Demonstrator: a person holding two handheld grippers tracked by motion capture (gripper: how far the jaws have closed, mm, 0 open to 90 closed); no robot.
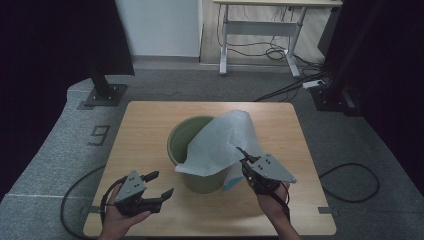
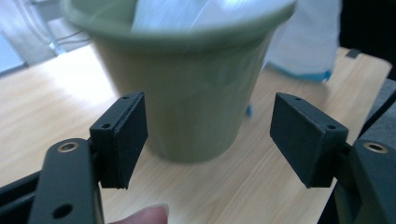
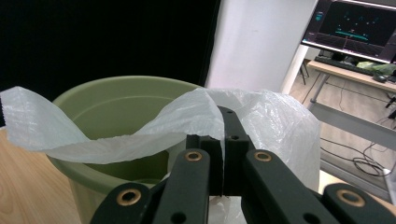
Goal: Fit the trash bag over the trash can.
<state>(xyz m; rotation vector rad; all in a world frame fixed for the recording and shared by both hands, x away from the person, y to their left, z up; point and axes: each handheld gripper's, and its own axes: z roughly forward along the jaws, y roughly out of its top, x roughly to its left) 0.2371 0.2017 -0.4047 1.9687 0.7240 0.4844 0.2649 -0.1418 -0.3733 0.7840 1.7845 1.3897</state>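
A green plastic bucket (image 1: 182, 136) stands upright in the middle of the wooden table (image 1: 150, 120). A thin white plastic bag (image 1: 220, 142) drapes over its right rim and rises above it. My right gripper (image 1: 243, 154) is shut on the bag's edge at the bucket's right side; in the right gripper view its closed jaws pinch the bag (image 3: 196, 116) over the bucket's rim (image 3: 112, 86). My left gripper (image 1: 161, 184) is open near the table's front left, with nothing between its jaws. In the left gripper view its pads (image 2: 123, 135) frame the bucket (image 2: 187, 93) farther off.
A blue-edged part of the bag (image 1: 233, 184) lies on the table at the bucket's right foot. Black stands (image 1: 102, 90) and a desk with cables (image 1: 260, 30) are on the floor beyond the table. A monitor (image 3: 357, 28) glows in the background.
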